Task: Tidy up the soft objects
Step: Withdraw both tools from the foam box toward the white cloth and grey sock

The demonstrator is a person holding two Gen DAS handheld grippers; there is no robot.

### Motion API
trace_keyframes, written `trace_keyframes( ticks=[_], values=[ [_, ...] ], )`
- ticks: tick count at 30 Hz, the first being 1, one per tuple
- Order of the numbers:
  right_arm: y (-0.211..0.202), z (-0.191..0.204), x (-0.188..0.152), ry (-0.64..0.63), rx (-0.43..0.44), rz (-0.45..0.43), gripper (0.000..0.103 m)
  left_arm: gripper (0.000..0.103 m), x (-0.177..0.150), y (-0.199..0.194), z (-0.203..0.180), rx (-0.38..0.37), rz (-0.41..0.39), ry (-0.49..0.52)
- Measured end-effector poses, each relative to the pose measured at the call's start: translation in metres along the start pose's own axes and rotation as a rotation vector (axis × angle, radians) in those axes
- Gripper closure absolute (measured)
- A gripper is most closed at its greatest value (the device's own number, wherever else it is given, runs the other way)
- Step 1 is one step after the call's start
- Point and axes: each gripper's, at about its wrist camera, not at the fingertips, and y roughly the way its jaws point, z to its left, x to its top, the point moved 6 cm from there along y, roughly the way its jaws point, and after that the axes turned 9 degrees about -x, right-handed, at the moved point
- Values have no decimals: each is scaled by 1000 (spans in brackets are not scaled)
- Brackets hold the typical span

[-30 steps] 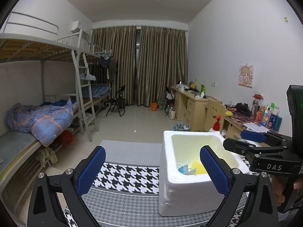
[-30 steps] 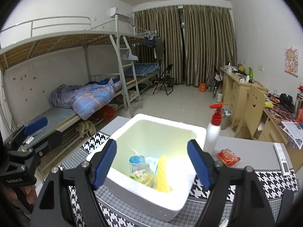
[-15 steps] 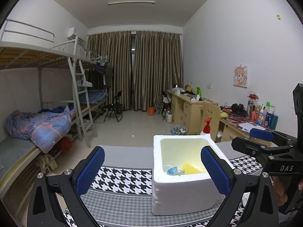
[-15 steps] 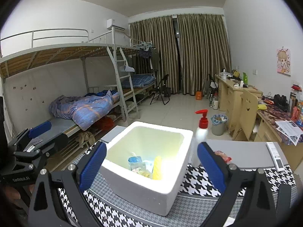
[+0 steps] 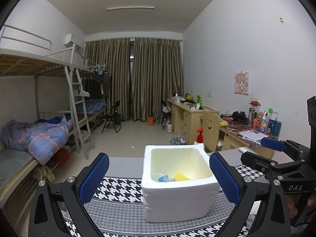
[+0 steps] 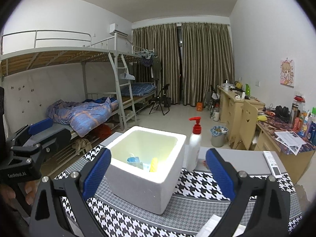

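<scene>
The soft things sit at the bottom of the white foam box (image 6: 146,169), which stands on the houndstooth cloth (image 6: 199,187) covering the desk. In the right wrist view a yellow ridged soft piece (image 6: 153,165) leans against the near right inner wall, with a blue-topped pouch (image 6: 133,160) and some pale crinkled packets just to its left. From the left wrist view the same contents show as a yellow wedge and a blue tangle low in the box (image 5: 178,185).

The left tongs (image 5: 159,179) stand wide with nothing between the pads. The right tongs (image 6: 157,175) are also wide and empty, their jaws having just been opening; both hang on the near side of the box, apart from it.

These items look light and yielding, so a gentle pinch should do; the packets are probably slick film and may slide or crumple, while the yellow piece's ridges ought to give the pads some bite. If anything needs shifting, the yellow piece is best taken across its upper end, which stands clear of the rest. The foam box itself is likely very light and easily dented or pushed along the cloth, so the tongs should go in from above without leaning on its rim. A pump bottle (image 6: 193,148) stands just beside the box's far right corner and could tip if the box is nudged.
</scene>
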Motion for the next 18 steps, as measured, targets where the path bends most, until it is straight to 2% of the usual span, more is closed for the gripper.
trace_keyframes(
  ticks=[18],
  values=[
    [-34,-31,-13,23,-75,-29,4,1,-1,-12,-38,-87,-12,23]
  ],
)
